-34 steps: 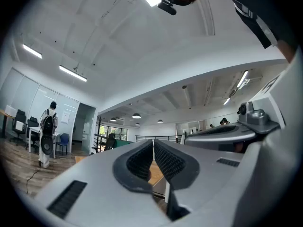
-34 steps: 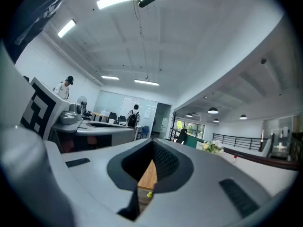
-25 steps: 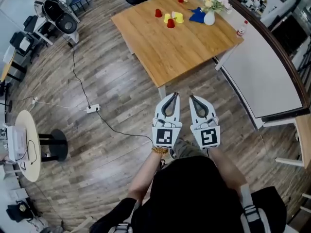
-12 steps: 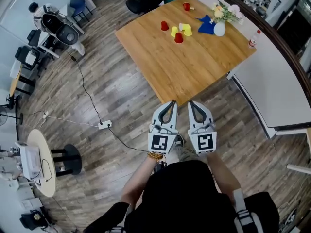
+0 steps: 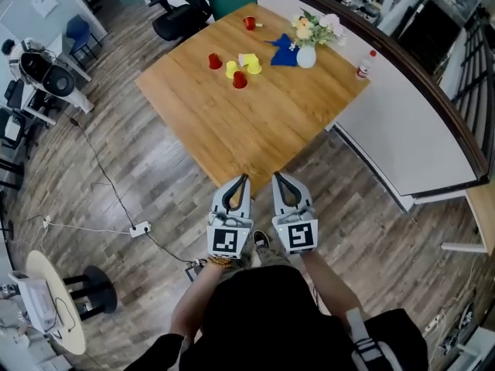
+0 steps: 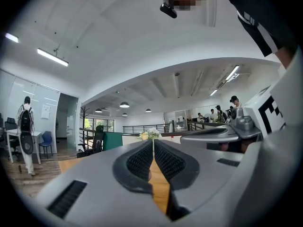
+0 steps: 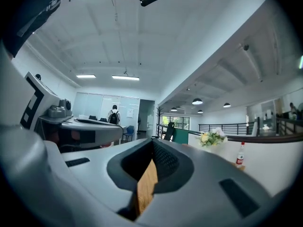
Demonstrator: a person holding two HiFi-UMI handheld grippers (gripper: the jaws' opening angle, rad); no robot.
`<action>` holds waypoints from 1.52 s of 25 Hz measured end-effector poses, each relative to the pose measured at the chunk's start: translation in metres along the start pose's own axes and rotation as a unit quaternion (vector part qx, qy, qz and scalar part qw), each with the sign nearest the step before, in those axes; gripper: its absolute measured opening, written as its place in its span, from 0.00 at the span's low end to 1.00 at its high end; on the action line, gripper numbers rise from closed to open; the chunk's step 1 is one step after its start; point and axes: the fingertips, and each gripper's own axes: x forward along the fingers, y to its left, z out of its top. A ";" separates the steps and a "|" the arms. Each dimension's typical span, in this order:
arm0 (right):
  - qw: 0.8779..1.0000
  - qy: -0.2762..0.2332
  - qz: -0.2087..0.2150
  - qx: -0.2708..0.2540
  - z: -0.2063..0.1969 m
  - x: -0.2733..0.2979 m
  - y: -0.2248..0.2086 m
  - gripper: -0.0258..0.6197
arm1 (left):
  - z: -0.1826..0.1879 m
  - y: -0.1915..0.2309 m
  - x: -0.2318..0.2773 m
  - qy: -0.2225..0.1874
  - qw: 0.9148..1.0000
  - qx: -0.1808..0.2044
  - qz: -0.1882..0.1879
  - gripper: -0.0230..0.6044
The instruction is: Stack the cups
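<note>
Five cups stand unstacked on the far part of the wooden worktop (image 5: 255, 122), and only the head view shows them. Four form a loose group by the far-left edge: a red cup (image 5: 215, 60), a yellow cup (image 5: 231, 69) just beside it, a pale yellow cup (image 5: 249, 62) that seems to lie on its side, and a second red cup (image 5: 240, 79) nearest the person. A third red cup (image 5: 249, 22) stands apart from them at the far corner. They are too small to tell whether they stand mouth up or mouth down.

A blue cloth (image 5: 285, 51) lies along the far-right edge, touching or just beside a white vase (image 5: 307, 55) of flowers (image 5: 313, 28). A bottle (image 5: 363, 64) stands near the right corner.

The left gripper (image 5: 245, 177) and the right gripper (image 5: 274, 175) are held side by side at the near corner, well apart from the cups. The left gripper view looks level along the wood and shows its jaws together with nothing between them, the flowers just beyond the tips, and a person with a backpack (image 6: 26, 126) far to the left. The right gripper view shows its jaws together as well and empty, with the flowers and the bottle off to the right.

An office chair (image 5: 182, 18) stands past the far-left edge, and a cable with a power strip (image 5: 139, 228) lies on the floor.
</note>
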 end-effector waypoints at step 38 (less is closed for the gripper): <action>0.983 0.042 -0.175 -0.043 0.024 0.230 0.136 0.05 | 0.000 0.297 0.033 -0.055 0.986 -0.042 -0.155 0.08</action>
